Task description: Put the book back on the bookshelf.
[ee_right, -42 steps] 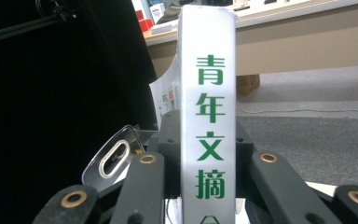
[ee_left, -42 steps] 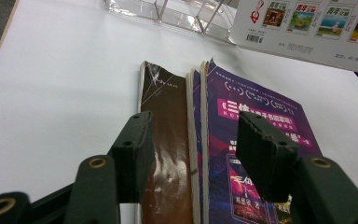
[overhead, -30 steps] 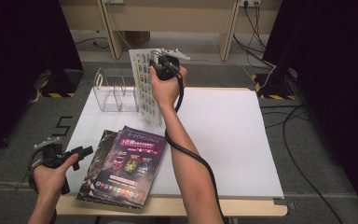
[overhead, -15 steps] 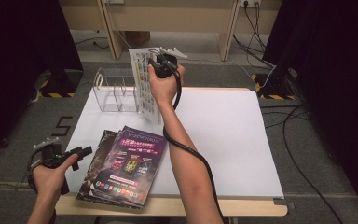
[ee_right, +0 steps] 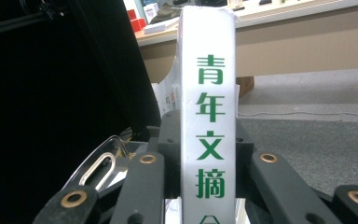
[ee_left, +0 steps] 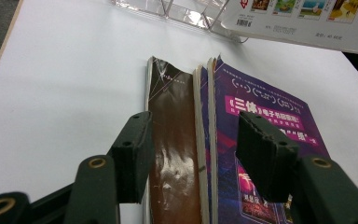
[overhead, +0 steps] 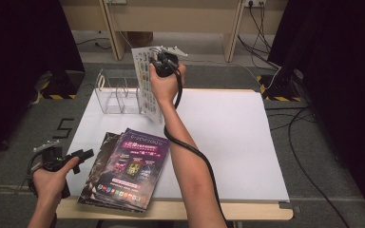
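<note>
My right gripper (overhead: 158, 59) is shut on a white magazine (overhead: 147, 85) and holds it upright over the right end of a clear rack (overhead: 116, 97) at the table's back left. Along its jaws, the magazine's white spine (ee_right: 209, 126) with green characters stands clamped between them. A stack of dark magazines (overhead: 130, 168), purple cover on top, lies at the table's front left. My left gripper (overhead: 83, 154) stands open at the stack's left edge; between its jaws I see the brown magazine (ee_left: 175, 154) and the purple cover (ee_left: 256, 116) beyond them.
The white table (overhead: 228, 137) is bare on its right half. The rack's clear dividers (ee_left: 186, 11) stand behind the stack. A cable (overhead: 190, 147) trails along the right forearm. Wooden furniture legs (overhead: 230, 26) and floor cables lie beyond the table.
The right gripper with the white magazine has shifted slightly toward the back. The left hand has stayed in place.
</note>
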`<state>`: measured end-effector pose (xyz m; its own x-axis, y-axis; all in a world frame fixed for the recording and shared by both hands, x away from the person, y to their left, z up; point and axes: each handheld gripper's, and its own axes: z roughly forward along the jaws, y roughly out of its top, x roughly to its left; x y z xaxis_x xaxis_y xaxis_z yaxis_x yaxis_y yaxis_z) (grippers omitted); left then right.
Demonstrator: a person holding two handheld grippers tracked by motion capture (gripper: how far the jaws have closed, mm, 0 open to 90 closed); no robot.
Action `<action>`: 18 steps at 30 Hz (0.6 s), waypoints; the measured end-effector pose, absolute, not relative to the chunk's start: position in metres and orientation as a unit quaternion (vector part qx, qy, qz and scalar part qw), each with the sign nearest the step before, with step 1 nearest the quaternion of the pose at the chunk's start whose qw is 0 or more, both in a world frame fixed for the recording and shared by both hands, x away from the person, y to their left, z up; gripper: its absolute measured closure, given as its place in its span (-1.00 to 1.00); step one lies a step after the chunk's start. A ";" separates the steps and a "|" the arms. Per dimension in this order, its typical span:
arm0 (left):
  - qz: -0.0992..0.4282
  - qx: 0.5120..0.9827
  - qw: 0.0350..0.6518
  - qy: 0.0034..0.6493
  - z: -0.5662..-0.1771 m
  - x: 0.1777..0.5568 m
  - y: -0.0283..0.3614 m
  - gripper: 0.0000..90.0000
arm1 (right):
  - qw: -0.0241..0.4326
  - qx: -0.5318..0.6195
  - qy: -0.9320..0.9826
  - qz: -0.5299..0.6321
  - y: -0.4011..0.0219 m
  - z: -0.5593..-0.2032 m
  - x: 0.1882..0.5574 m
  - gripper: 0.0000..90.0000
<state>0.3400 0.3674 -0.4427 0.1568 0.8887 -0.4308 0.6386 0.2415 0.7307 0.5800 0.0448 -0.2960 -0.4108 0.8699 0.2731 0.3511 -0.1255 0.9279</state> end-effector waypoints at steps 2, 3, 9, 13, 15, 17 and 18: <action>0.133 0.602 0.465 0.635 -0.443 0.340 0.368 0.01 | 0.231 0.493 0.619 0.566 0.045 -0.296 0.582 0.64; 0.133 0.603 0.464 0.635 -0.443 0.340 0.368 0.01 | 0.231 0.493 0.619 0.566 0.045 -0.296 0.583 0.64; 0.133 0.602 0.464 0.636 -0.444 0.341 0.369 0.01 | 0.231 0.496 0.615 0.567 0.045 -0.295 0.587 0.64; 0.133 0.603 0.465 0.635 -0.443 0.340 0.369 0.01 | 0.231 0.499 0.613 0.567 0.047 -0.295 0.589 0.64; 0.133 0.602 0.465 0.635 -0.443 0.340 0.369 0.01 | 0.233 0.499 0.614 0.566 0.048 -0.295 0.590 0.64; 0.133 0.602 0.465 0.635 -0.443 0.340 0.369 0.01 | 0.235 0.499 0.616 0.563 0.050 -0.295 0.591 0.64; 0.133 0.602 0.465 0.636 -0.443 0.340 0.369 0.01 | 0.235 0.499 0.616 0.563 0.050 -0.295 0.592 0.64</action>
<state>0.3402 0.3690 -0.4435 0.1569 0.8885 -0.4312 0.6413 0.2404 0.7287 0.5915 0.0504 -0.2947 -0.3921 0.8787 0.2721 0.3496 -0.1312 0.9277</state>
